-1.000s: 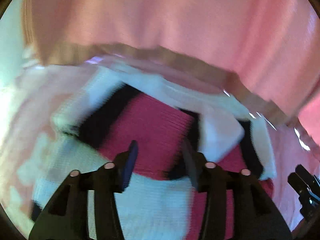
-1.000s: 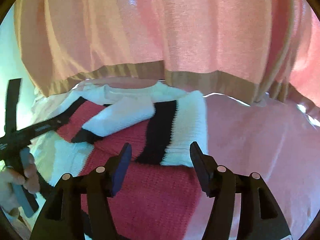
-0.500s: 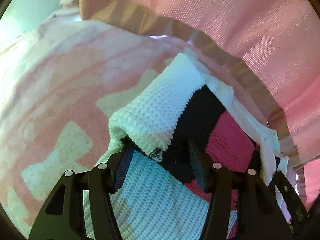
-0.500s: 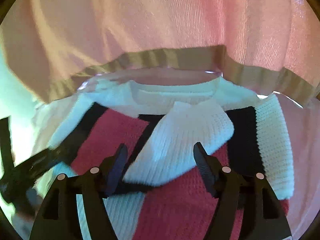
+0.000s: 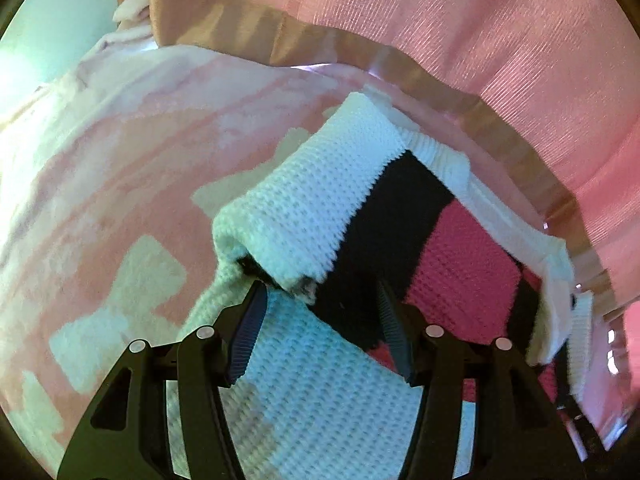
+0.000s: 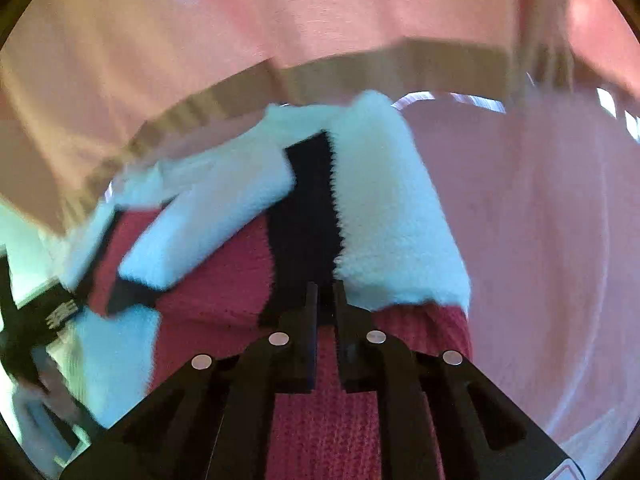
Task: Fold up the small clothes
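A pink patterned bedspread (image 5: 120, 168) spreads ahead of both grippers, bordered by a pink curtain (image 5: 500, 40). On it lies the knit sweater (image 5: 460, 272), red, black and white. The left gripper (image 5: 320, 300) gapes wide just short of its folded sleeve (image 5: 304, 208). The right gripper (image 6: 325, 300) is pinched narrow on the opposite sleeve's black band (image 6: 304, 216); a thin bite could slip. Only the right view shows that pinch.
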{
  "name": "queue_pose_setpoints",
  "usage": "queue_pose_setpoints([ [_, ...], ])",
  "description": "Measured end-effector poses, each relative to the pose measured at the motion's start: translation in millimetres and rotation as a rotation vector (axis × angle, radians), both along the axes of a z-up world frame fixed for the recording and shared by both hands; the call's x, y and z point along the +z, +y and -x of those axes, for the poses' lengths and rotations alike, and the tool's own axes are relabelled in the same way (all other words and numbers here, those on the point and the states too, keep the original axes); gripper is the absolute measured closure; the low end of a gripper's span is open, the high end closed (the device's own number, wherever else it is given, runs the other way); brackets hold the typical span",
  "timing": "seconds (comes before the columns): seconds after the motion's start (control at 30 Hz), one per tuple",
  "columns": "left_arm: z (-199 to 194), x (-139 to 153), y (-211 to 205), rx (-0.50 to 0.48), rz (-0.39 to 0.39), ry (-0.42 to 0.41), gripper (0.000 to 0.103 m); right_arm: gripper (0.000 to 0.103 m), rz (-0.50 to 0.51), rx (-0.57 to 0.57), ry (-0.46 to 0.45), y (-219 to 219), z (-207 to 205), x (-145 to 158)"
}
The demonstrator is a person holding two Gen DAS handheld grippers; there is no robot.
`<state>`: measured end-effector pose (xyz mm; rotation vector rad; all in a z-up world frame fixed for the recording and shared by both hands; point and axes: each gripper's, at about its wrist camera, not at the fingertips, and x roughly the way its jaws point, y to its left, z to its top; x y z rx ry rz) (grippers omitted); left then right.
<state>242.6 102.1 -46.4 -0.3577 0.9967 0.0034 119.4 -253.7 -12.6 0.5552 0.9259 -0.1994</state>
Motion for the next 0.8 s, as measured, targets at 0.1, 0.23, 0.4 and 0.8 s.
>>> queue_pose_setpoints([
  [0.1,2,2,0,0.0,0.065,0.017,0.049,0.064,0.001,-0.008,-0.028,6,-16,19],
  [0.23,0,-4,0,0.008,0.06,0.026,0.049,0.04,0.12,0.089,-0.057,57,-69,51],
  [0.4,-5,-5,-2,0.004,0.029,0.022,0.048,0.039,0.171,0.116,0.059,102,-125,30],
  [0.8,-4,-4,-1,-0.022,0.024,0.01,0.043,0.087,0.086,0.017,-0.028,40,-13,7],
])
